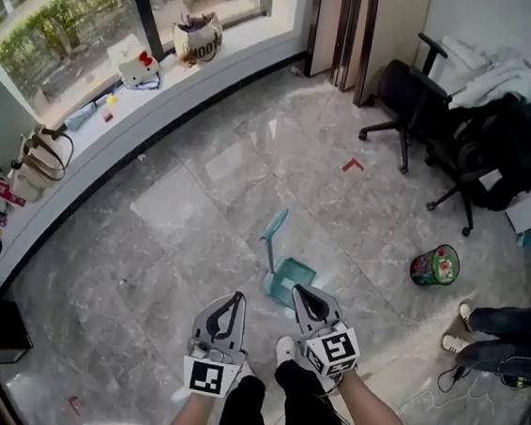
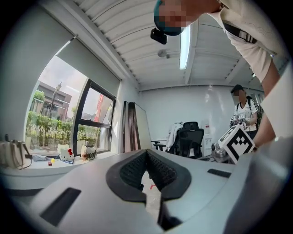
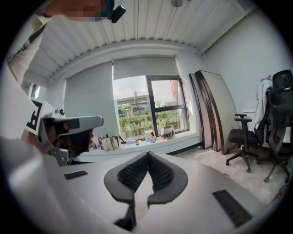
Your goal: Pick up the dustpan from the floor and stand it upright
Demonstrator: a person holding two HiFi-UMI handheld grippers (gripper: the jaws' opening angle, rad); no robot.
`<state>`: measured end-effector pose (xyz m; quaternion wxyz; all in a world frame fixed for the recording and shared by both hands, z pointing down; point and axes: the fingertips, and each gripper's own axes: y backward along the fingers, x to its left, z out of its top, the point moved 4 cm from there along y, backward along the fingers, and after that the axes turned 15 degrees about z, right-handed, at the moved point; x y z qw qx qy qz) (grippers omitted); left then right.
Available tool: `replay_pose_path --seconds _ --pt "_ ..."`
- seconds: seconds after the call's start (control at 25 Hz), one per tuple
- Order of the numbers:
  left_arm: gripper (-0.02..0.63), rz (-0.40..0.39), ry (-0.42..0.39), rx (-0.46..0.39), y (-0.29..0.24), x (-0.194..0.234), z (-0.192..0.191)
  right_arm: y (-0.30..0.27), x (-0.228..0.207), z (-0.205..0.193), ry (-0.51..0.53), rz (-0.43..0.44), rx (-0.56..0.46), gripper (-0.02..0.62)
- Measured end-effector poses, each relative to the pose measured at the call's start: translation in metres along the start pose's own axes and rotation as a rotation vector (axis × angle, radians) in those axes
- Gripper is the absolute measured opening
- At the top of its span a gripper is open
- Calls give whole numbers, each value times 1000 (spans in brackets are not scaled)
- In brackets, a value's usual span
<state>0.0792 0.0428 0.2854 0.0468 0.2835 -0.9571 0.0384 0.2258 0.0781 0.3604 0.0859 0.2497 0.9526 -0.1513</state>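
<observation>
Both closed: left tool, right tool; dustpan on open floor ahead.

Grey marble floor, teal dustpan, green bin, office chairs

The person is wearing black trousers and a white shoe at six o'clock in the head view, with a white short-sleeved top. The left gripper and right gripper are showing grey shells and black ribbed pads. Each is carrying a cube of black-and-white square markers at its six o'clock end.
</observation>
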Motion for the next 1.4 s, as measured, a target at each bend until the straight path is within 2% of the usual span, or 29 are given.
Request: replay_pose_path --seconds 0.08,0.2,0.36,0.52,0.72,0.88,1.08,1.2,1.4 --pt "11 -24 5 -6 27 -13 40 32 33 37 5 -18 -17 17" --pt "11 -41 -20 -30 52 -27 82 61 59 83 46 -32 -46 17" --pt "11 -35 -40 -60 71 -49 118 93 62 131 75 -33 -87 17" --pt "11 0 -75 -82 76 -71 138 120 52 159 108 -2 -114 17" --pt "11 122 -120 -76 76 -110 142 160 32 170 124 82 -104 17" --pt "11 188 -128 -87 77 -159 138 196 19 167 208 136 -69 17" --pt "11 214 -149 -89 94 -206 136 230 16 163 210 203 -71 17" --pt "11 239 -128 -76 105 -225 133 247 14 162 186 213 -74 17" --pt "11 220 -141 -35 127 -249 134 270 23 165 166 220 -83 17"
